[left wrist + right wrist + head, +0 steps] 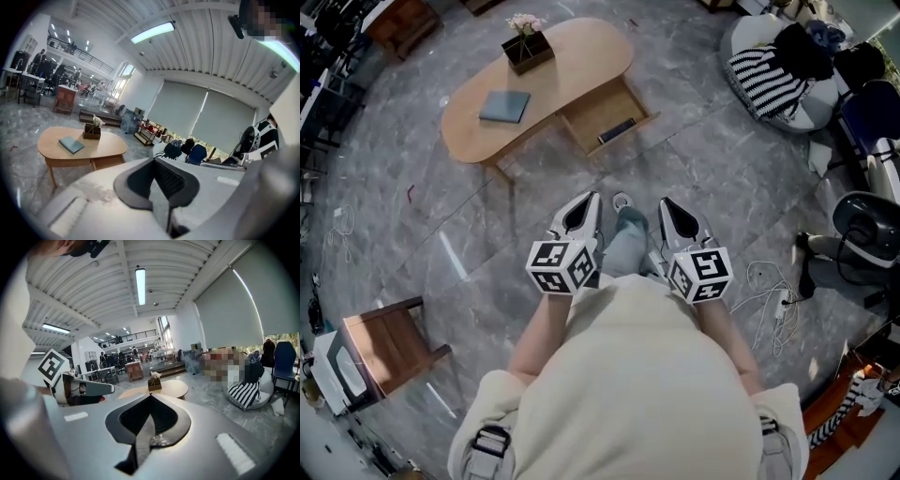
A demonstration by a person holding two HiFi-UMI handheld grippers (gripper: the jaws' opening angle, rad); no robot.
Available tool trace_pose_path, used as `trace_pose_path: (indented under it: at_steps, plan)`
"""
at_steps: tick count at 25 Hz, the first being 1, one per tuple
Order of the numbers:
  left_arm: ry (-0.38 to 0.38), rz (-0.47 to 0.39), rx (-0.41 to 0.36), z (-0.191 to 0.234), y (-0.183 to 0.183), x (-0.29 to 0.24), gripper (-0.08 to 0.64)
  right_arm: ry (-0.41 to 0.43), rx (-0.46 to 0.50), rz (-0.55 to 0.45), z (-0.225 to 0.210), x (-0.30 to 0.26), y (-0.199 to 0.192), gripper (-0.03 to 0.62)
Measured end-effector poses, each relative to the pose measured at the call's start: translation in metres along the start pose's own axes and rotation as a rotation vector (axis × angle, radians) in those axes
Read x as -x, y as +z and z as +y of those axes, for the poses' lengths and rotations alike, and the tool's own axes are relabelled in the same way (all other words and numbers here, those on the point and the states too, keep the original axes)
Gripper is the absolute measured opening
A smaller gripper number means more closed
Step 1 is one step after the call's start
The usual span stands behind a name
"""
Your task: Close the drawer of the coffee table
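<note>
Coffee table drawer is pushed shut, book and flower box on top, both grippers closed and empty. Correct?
No. The head view shows the drawer pulled out from the coffee table, not shut. The book and flower box do sit on top, and the left gripper and right gripper are both closed and empty.

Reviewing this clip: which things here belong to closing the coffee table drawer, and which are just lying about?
Job: coffee table; its open drawer; left gripper and right gripper, both shut and empty.
Lying about: book and flower box on the tabletop; dark item in the drawer; wooden chair; striped cloth; floor cables.
</note>
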State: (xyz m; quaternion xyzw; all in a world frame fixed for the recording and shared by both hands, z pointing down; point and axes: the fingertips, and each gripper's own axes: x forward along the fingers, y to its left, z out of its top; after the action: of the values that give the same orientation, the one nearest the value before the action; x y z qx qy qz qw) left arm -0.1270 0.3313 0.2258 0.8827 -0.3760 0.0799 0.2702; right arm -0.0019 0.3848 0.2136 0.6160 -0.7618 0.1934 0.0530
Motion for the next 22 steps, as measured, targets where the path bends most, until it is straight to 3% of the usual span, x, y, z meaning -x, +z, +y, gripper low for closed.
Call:
trace_pose_path:
  at_steps: [11, 22]
  plan:
    - [0.037, 0.014, 0.027, 0.019, 0.013, -0.078, 0.002, -0.023, 0.008, 0.014, -0.066, -0.049, 0.025, 0.002]
    - [0.054, 0.015, 0.056, 0.038, 0.074, -0.186, 0.002, 0.018, 0.05, 0.045, -0.135, -0.136, 0.089, 0.002]
